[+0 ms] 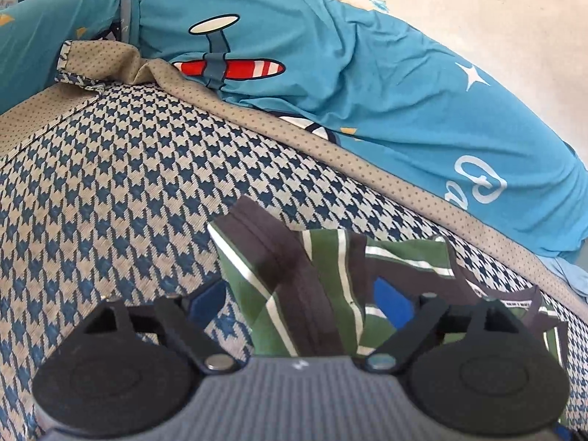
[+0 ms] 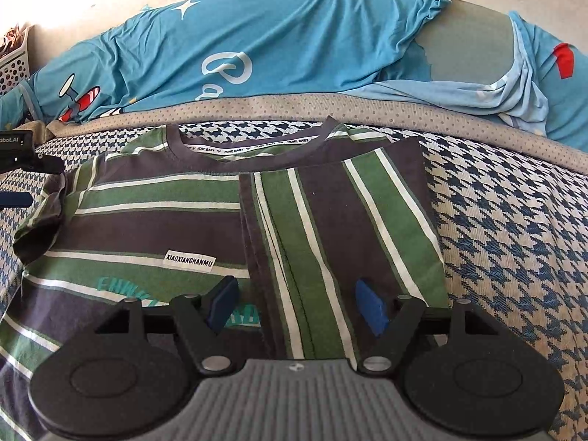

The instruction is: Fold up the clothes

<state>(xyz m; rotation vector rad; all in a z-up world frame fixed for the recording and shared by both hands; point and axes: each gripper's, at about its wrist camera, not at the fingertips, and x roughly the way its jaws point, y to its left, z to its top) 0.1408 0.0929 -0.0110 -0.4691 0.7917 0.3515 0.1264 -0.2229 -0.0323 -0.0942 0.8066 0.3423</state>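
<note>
- We see the striped T-shirt [image 2: 154, 220] lying flat on the houndstooth bed cover [image 2: 514, 228], collar toward the far edge, where a blue printed quilt [image 2: 279, 47] is bunched along the wall.
- Progress, as we judge it: one side fold is done. The shirt's right-hand panel [image 2: 341, 228] is turned in over the body, its stripes running lengthwise across the chest stripes.
- Left to do, by our reading: the opposite side and sleeve [image 2: 40, 217] lie rumpled and unfolded; after that, a fold of hem toward collar.
- Shirt look: green, dark brown and white bands, dark ribbed collar, a white name label on the chest, teal lettering partly hidden under the fold.
- Right gripper [image 2: 297, 308]: jaws spread, hanging over the folded panel, pinching nothing.
- Left gripper [image 1: 301, 297]: jaws spread wide; a folded strip of the shirt [image 1: 286, 275] lies between them, but the pads do not press on it.
</note>
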